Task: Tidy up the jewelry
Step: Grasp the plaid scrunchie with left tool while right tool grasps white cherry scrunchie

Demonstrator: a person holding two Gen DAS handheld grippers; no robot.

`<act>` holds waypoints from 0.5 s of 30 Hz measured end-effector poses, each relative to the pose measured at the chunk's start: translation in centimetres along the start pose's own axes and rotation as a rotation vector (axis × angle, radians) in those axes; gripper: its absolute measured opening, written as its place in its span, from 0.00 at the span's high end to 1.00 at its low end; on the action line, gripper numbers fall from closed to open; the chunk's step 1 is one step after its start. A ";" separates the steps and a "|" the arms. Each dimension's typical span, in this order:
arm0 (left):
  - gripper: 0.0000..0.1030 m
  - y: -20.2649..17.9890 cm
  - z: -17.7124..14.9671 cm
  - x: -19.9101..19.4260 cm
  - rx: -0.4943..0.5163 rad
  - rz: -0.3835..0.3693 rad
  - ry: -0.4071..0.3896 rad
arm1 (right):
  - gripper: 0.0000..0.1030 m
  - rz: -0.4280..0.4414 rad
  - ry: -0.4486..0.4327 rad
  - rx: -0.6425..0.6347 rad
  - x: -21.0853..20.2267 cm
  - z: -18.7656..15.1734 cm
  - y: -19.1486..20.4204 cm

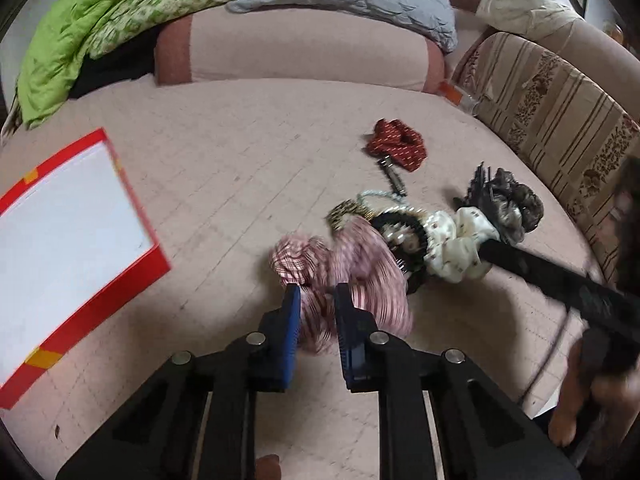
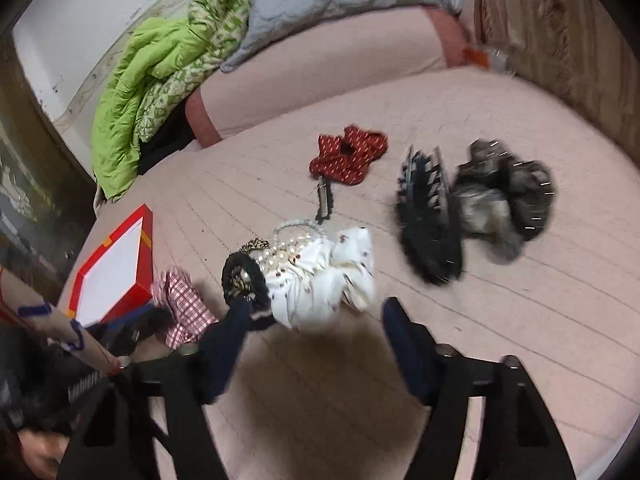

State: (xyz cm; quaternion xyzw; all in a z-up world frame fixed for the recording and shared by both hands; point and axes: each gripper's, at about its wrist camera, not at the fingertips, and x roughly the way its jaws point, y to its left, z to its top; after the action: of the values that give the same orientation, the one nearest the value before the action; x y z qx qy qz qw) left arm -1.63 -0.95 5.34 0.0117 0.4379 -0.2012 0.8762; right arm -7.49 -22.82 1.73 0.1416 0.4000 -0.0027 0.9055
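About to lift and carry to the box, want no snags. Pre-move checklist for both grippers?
1. Left gripper closed on the pink checked scrunchie: ok, fabric is pinched between the pads.
2. Pink scrunchie free of the pile: not ok, it touches the black hair band and beads.
3. Right gripper has hold of the white scrunchie: not ok, jaws are apart, nothing pinched.
4. Red box open and unobstructed: ok, its white inside is bare.
5. Grippers clear of each other: cannot tell, they sit close and the frames are blurred.
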 end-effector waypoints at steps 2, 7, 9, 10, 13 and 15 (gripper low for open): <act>0.84 0.5 -0.3 -0.1 -0.019 -0.001 0.001 | 0.32 -0.023 0.019 0.026 1.5 0.8 -0.5; 0.84 0.9 -0.2 -0.4 -0.030 -0.013 -0.019 | 0.75 0.002 0.110 0.084 4.6 1.1 -1.4; 0.84 0.7 0.3 0.0 -0.032 -0.029 -0.015 | 0.88 0.010 0.111 0.092 4.7 0.8 -1.4; 0.83 0.6 0.6 0.3 -0.035 -0.032 -0.009 | 0.88 0.006 0.090 0.085 4.1 0.7 -1.3; 0.73 0.0 1.2 2.4 -0.031 -0.043 0.043 | 0.89 -0.055 -0.042 0.038 1.0 1.0 -0.9; 0.73 -0.6 1.3 3.7 -0.023 -0.037 0.059 | 0.89 -0.094 -0.130 0.004 -0.9 1.2 -0.6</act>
State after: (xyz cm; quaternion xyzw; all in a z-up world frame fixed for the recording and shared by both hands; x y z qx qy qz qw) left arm 1.16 -3.02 3.34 -0.0009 0.4658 -0.2121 0.8591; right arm -7.29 -23.77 3.01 0.1242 0.3466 -0.0551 0.9281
